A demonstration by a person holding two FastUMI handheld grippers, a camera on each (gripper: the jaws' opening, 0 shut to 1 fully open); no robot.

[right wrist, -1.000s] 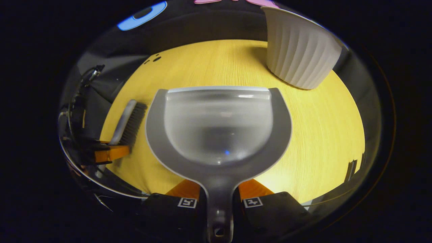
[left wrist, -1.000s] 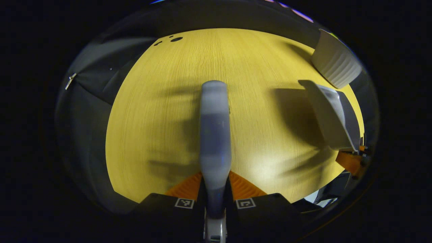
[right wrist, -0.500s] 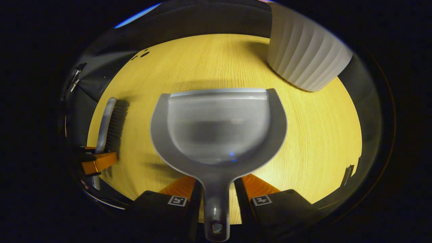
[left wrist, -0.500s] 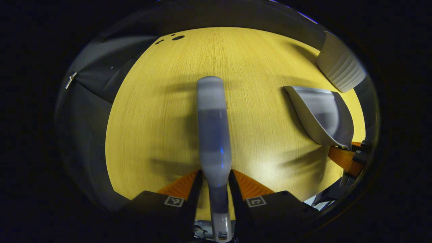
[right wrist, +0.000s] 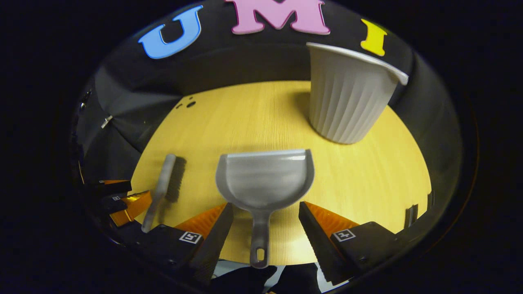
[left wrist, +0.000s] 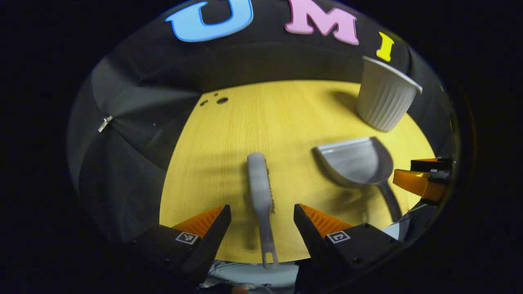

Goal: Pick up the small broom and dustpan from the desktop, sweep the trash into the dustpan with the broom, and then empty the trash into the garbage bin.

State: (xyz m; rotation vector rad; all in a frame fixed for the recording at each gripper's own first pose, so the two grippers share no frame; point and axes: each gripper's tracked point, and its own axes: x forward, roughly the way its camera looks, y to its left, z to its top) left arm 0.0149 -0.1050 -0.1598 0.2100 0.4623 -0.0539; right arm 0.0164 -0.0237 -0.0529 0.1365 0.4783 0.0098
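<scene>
1. Yellow wood worktop (left wrist: 245, 122): left hand-held gripper (left wrist: 261, 214) released, jaws spread either side of small grey plastic broom (left wrist: 260, 192).
2. Right hand-held gripper (right wrist: 265, 212) released; grey plastic dustpan (right wrist: 265, 177) lies flat between its fingers.
3. White ribbed garbage bin (right wrist: 347, 102) stands beyond the dustpan.
4. Risk: the thin handles could slip on regrasp.

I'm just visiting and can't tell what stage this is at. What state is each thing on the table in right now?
Broom: lying flat on the table, handle toward the left tool, not held.
Dustpan: resting on the table, no trash visible in it, not held.
Bin: upright, open at the top.
Left tool: open, fingers on either side of the broom handle, not touching.
Right tool: open, either side of the dustpan handle.
</scene>
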